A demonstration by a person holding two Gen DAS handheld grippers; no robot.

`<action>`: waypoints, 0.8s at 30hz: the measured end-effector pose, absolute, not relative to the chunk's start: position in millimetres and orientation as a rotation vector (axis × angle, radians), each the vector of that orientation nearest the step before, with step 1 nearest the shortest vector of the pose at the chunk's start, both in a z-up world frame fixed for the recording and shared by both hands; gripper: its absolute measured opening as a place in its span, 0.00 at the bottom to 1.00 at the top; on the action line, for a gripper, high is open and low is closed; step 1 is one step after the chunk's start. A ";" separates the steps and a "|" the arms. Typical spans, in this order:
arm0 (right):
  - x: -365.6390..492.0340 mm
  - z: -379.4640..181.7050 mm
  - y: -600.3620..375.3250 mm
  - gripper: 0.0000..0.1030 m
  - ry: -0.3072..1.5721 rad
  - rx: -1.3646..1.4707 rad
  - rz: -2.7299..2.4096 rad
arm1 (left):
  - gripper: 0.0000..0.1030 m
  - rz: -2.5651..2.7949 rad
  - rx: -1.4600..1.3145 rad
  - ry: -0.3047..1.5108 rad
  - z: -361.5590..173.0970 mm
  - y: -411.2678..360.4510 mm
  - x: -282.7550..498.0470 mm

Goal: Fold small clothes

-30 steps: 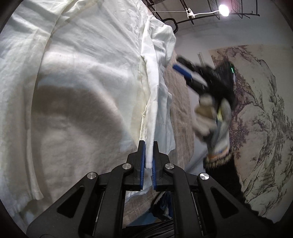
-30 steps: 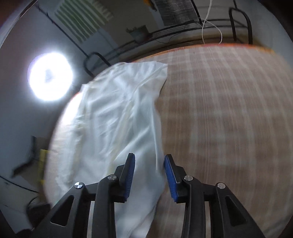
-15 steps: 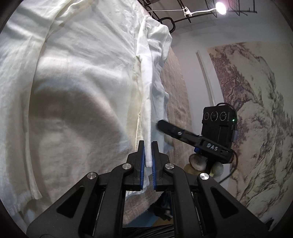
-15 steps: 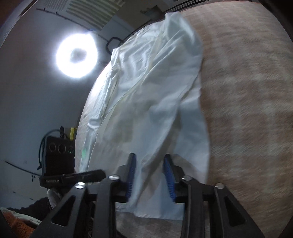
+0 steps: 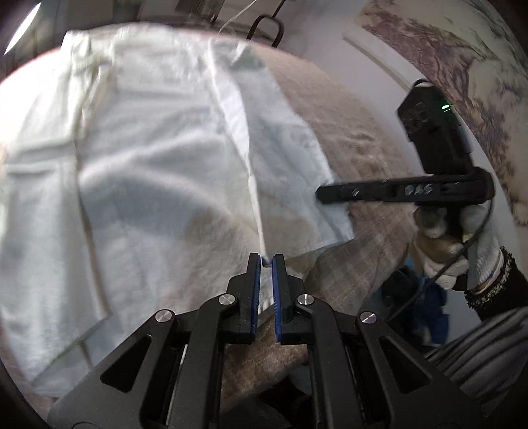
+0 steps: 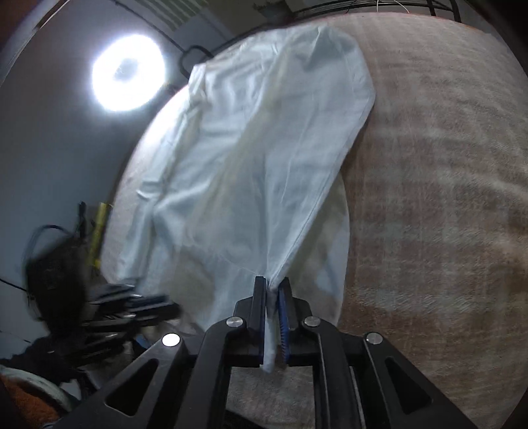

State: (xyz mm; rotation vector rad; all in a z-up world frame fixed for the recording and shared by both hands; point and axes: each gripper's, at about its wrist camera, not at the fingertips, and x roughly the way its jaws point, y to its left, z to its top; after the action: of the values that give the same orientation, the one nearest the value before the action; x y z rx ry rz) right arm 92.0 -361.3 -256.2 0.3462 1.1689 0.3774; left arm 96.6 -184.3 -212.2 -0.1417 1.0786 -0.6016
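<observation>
I see a beige-and-brown checked woven cloth (image 6: pixel 445 198) covering the surface. Far left, a round white lamp (image 6: pixel 128 72) glares against a grey wall. On the other side I make out a pale landscape-painting mural (image 5: pixel 462 43), with black metal bars (image 5: pixel 265 28) behind the surface.

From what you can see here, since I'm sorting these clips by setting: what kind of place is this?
Probably a room at home or a mock-up of one. A white garment lies on a beige plaid cloth-covered surface, a landscape mural fills one wall, and a round lamp lights it.
</observation>
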 end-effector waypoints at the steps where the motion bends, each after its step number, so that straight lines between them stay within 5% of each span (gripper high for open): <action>1: 91.8 -256.9 -359.5 0.17 1.169 0.335 0.376 | 0.04 -0.598 -0.120 1.051 -205.9 -185.6 94.3; 3: 86.3 -253.4 -360.6 0.33 1.150 0.338 0.390 | 0.04 -0.608 -0.073 0.986 -191.6 -191.0 92.7; 5: 75.0 -240.8 -368.4 0.35 1.089 0.340 0.379 | 0.06 -0.631 -0.043 0.955 -184.1 -201.1 95.5; 7: 62.2 -228.4 -383.9 0.39 1.016 0.370 0.368 | 0.22 -0.663 -0.035 0.951 -183.0 -215.1 99.1; 8: 55.6 -221.3 -393.2 0.40 0.974 0.387 0.351 | 0.44 -0.676 -0.028 0.946 -184.5 -224.8 101.6; 9: 51.2 -215.8 -398.5 0.44 0.943 0.394 0.331 | 0.54 -0.682 -0.016 0.942 -185.8 -233.1 102.8; 24: 17.8 -190.0 -501.7 0.49 0.737 0.543 0.135 | 0.59 -0.669 0.150 1.029 -231.0 -325.4 119.1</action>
State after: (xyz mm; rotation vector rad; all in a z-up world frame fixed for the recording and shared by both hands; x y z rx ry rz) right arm 17.8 -501.7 -190.0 0.5433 0.7367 0.1350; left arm 119.1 -325.4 -231.0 0.1497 1.0290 -0.6691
